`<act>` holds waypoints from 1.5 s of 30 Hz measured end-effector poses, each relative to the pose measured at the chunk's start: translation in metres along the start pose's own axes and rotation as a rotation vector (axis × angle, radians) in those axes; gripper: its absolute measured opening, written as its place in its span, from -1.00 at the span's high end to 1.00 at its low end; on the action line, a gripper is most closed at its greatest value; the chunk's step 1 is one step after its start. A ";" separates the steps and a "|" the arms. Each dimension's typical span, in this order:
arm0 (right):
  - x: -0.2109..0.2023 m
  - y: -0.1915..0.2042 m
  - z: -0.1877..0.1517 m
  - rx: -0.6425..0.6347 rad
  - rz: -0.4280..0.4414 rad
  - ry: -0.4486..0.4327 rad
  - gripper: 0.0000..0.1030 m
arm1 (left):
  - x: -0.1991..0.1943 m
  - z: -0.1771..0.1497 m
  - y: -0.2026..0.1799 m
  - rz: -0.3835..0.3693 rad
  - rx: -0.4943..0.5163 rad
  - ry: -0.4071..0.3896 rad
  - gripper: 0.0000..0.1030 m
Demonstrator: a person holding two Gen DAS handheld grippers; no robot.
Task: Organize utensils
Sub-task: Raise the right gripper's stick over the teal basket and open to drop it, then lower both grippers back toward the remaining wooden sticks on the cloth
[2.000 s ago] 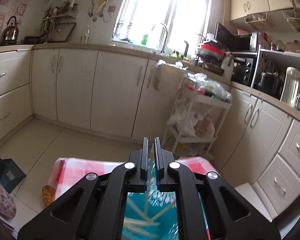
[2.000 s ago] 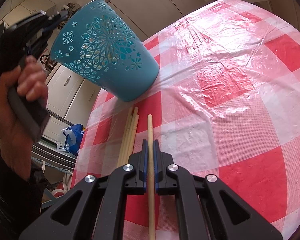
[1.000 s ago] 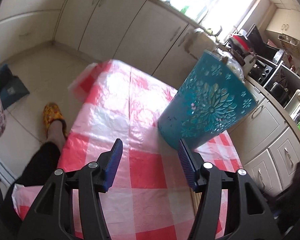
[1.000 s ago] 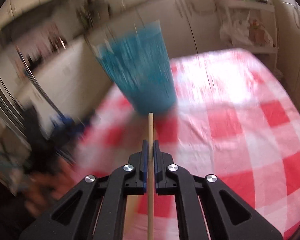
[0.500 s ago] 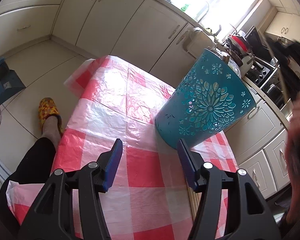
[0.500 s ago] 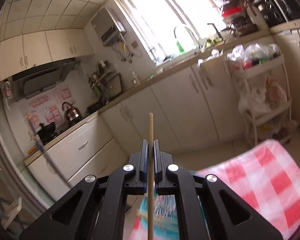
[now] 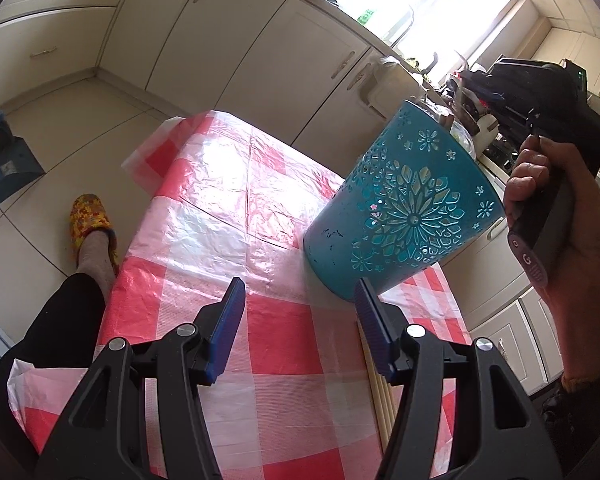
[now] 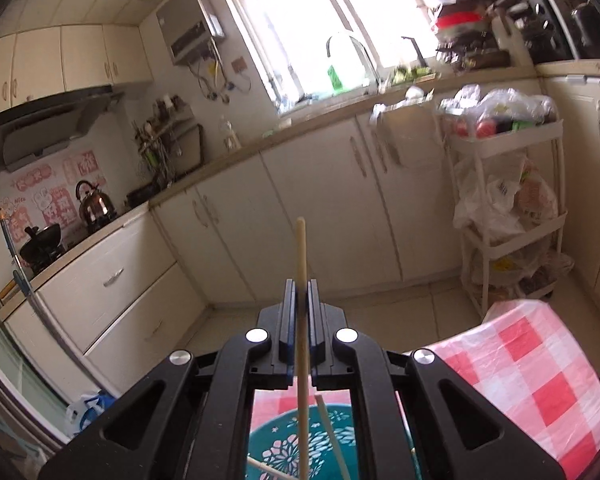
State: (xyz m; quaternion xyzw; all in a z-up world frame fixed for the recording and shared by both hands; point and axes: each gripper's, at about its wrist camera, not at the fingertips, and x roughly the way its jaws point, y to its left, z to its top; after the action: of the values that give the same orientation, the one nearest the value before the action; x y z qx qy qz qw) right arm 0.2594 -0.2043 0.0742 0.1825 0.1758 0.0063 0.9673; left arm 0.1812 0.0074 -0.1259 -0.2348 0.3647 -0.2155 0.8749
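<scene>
The left gripper (image 7: 300, 312) is hovering low over the red-and-white checked plastic tablecloth (image 7: 236, 216), its blue-padded jaws standing apart with nothing between them. The teal plastic cup-shaped holder with cut-out flower pattern (image 7: 404, 216) is standing on the tablecloth just ahead of the gripper's right-hand finger. A few pale wooden chopsticks (image 7: 380, 400) are lying side by side on the cloth beside that finger, partly hidden by it.

The person's right hand (image 7: 556, 240) is gripping the black handle of the right gripper (image 8: 300, 304), held above the holder's rim in the left wrist view. In the right wrist view its jaws are clamped tight on a single pale wooden chopstick (image 8: 301, 252), which is sticking out past the fingertips and running back down over the holder's open mouth. Loose chopsticks (image 8: 332, 436) are already leaning inside the holder (image 8: 284, 452).

A foot in a yellow patterned slipper (image 7: 90, 216) is resting on the tiled floor beside the table.
</scene>
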 end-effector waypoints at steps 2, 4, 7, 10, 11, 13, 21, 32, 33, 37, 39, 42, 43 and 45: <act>-0.002 0.001 -0.002 -0.017 0.009 0.008 0.88 | 0.000 0.000 0.000 0.001 0.000 0.000 -0.05; -0.010 0.003 -0.004 -0.027 0.022 0.021 0.87 | 0.000 0.000 0.000 0.003 -0.001 0.002 -0.05; -0.032 0.003 -0.011 -0.017 0.054 0.022 0.70 | 0.001 0.001 0.000 0.011 -0.001 0.003 -0.05; -0.070 0.003 -0.030 -0.032 0.094 0.016 0.56 | 0.002 0.000 -0.001 0.024 0.000 0.006 -0.05; -0.084 0.002 -0.041 -0.047 0.096 0.019 0.48 | 0.002 0.000 -0.002 0.032 0.001 0.008 -0.05; -0.105 0.000 -0.063 -0.075 0.089 0.045 0.38 | 0.003 0.000 -0.003 0.044 0.005 0.012 -0.06; -0.129 -0.031 -0.175 -0.115 -0.031 0.280 0.33 | 0.004 0.000 -0.009 0.097 0.022 0.016 -0.16; -0.094 -0.043 -0.225 -0.178 -0.125 0.504 0.33 | 0.006 -0.001 -0.016 0.139 0.041 0.022 -0.39; -0.093 -0.044 -0.229 -0.186 -0.130 0.512 0.38 | 0.006 -0.001 -0.017 0.142 0.045 0.024 -0.40; -0.090 -0.042 -0.234 -0.213 -0.127 0.536 0.44 | 0.008 -0.001 -0.018 0.152 0.049 0.031 -0.42; -0.091 -0.040 -0.235 -0.234 -0.146 0.544 0.46 | 0.009 -0.001 -0.019 0.156 0.053 0.035 -0.42; -0.093 -0.042 -0.236 -0.244 -0.154 0.544 0.55 | 0.010 -0.002 -0.020 0.159 0.057 0.040 -0.42; -0.094 -0.042 -0.236 -0.240 -0.150 0.547 0.55 | 0.010 -0.002 -0.021 0.157 0.060 0.043 -0.42; -0.095 -0.043 -0.236 -0.242 -0.145 0.548 0.56 | 0.013 -0.003 -0.025 0.161 0.082 0.058 -0.42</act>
State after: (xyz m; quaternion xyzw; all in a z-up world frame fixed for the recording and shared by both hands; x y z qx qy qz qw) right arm 0.0874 -0.1695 -0.1145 0.0443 0.4409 0.0071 0.8965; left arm 0.1822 -0.0206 -0.1205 -0.1623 0.3984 -0.1662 0.8873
